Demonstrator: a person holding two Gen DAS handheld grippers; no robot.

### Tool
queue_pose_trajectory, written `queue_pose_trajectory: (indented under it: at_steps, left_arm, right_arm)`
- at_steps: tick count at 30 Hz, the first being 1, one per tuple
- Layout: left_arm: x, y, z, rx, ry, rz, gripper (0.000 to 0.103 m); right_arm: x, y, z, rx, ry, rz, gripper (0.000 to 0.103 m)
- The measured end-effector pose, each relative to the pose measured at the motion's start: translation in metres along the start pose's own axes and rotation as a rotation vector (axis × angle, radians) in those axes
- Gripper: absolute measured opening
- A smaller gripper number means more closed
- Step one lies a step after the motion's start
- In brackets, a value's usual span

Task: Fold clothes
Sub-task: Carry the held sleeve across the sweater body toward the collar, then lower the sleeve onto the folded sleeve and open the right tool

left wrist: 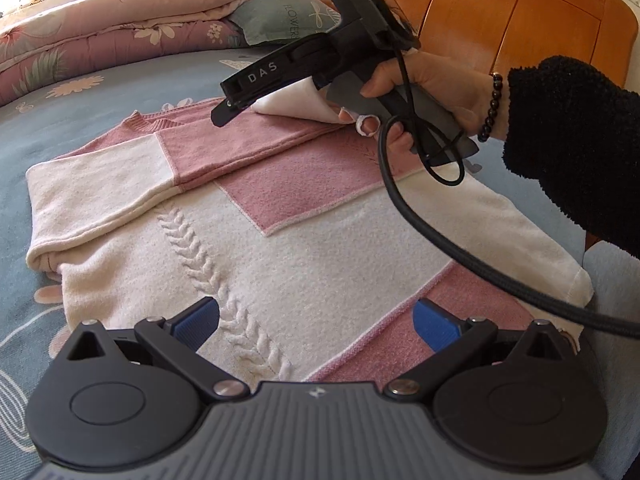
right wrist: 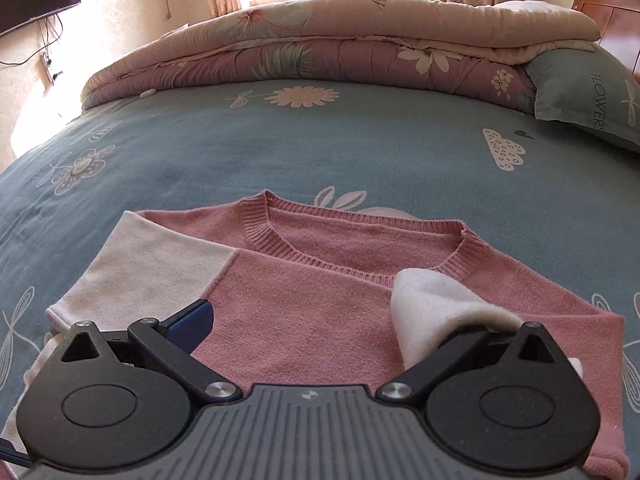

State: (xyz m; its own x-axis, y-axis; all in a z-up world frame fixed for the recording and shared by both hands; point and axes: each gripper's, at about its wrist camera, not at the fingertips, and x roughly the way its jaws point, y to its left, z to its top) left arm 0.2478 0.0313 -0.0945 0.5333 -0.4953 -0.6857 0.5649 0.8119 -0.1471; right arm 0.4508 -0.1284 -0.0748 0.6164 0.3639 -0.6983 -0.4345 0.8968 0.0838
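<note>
Sweater [left wrist: 320, 240]: pink and cream knit, spread flat over blue-green floral sheet [right wrist: 240, 152], ribbed collar [right wrist: 360, 240] pointing away from both cameras. Shows a raised cable braid [left wrist: 208, 264] running down the cream panel. Has one sleeve [left wrist: 100, 184], pink then cream, folded in across the chest just below the collar.

Left gripper [left wrist: 316, 316]: hovers over the sweater's lower body, blue pads [left wrist: 200, 320] spread wide with nothing between them. Cannot tell whether touching the knit.

Right gripper [right wrist: 316, 316]: sits above the sweater's chest, aimed at the collar, jaws likewise set wide apart. Carries the cream cuff [right wrist: 432, 312] of the other sleeve draped over its right finger, hiding that pad; not pinched, only hanging there. Held by a hand [left wrist: 432, 84] wearing a dark bead bracelet [left wrist: 490, 108] and a black fleecy cuff [left wrist: 572, 140]. Trails a black cable [left wrist: 440, 236] across the sweater's cream side.

Beyond the sweater's collar: folded floral quilt [right wrist: 320, 40], well apart from the knit, with a grey-green pillow [right wrist: 592, 96] tucked at its end. To the sweater's right side: orange wooden headboard [left wrist: 520, 20].
</note>
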Motion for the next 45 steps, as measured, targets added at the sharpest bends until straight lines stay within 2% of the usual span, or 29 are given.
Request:
queue_pose_trajectory:
  at_steps: [3, 8, 12, 15, 18, 21, 25, 28, 32, 34, 36, 39, 45]
  left_arm:
    - [0.003, 0.0, -0.002, 0.004, 0.015, 0.015, 0.102]
    - [0.0, 0.003, -0.002, -0.004, 0.013, 0.02, 0.102]
    - [0.0, 0.003, -0.003, -0.001, 0.012, 0.017, 0.102]
    - [0.001, 0.001, -0.003, 0.006, 0.017, 0.021, 0.102]
    - [0.005, 0.001, -0.004, 0.012, 0.029, 0.029, 0.102]
    - [0.007, 0.002, -0.005, 0.016, 0.04, 0.036, 0.102]
    - [0.008, 0.002, -0.006, 0.027, 0.046, 0.046, 0.102]
    - [0.008, 0.003, -0.007, 0.023, 0.045, 0.044, 0.102]
    - [0.008, 0.003, -0.007, 0.025, 0.046, 0.046, 0.102]
    - [0.008, 0.004, -0.007, 0.024, 0.046, 0.046, 0.102]
    - [0.008, 0.004, -0.007, 0.024, 0.046, 0.046, 0.102]
    - [0.008, 0.004, -0.007, 0.022, 0.046, 0.045, 0.102]
    - [0.007, 0.004, -0.007, 0.022, 0.047, 0.045, 0.102]
  right_arm:
    - [0.003, 0.004, -0.01, -0.01, 0.038, 0.003, 0.103]
    - [-0.008, -0.018, -0.018, 0.094, 0.062, 0.06, 0.103]
    - [-0.026, -0.046, -0.025, 0.221, 0.017, 0.077, 0.103]
    - [-0.032, -0.071, -0.028, 0.373, -0.028, 0.092, 0.103]
    - [-0.032, -0.08, -0.022, 0.459, -0.074, 0.15, 0.103]
    - [-0.028, -0.066, -0.007, 0.433, -0.093, 0.189, 0.103]
    - [-0.017, -0.028, 0.009, 0.329, -0.07, 0.249, 0.103]
    - [-0.007, 0.003, 0.011, 0.195, -0.029, 0.208, 0.103]
    - [0.01, 0.027, -0.002, 0.025, 0.073, 0.103, 0.103]
    - [0.013, 0.029, -0.009, -0.011, 0.105, 0.078, 0.103]
    - [0.009, 0.022, -0.013, 0.002, 0.103, 0.081, 0.103]
    - [-0.002, -0.002, -0.017, 0.12, 0.075, 0.109, 0.103]
    - [-0.012, -0.065, -0.021, 0.503, -0.046, 0.128, 0.103]
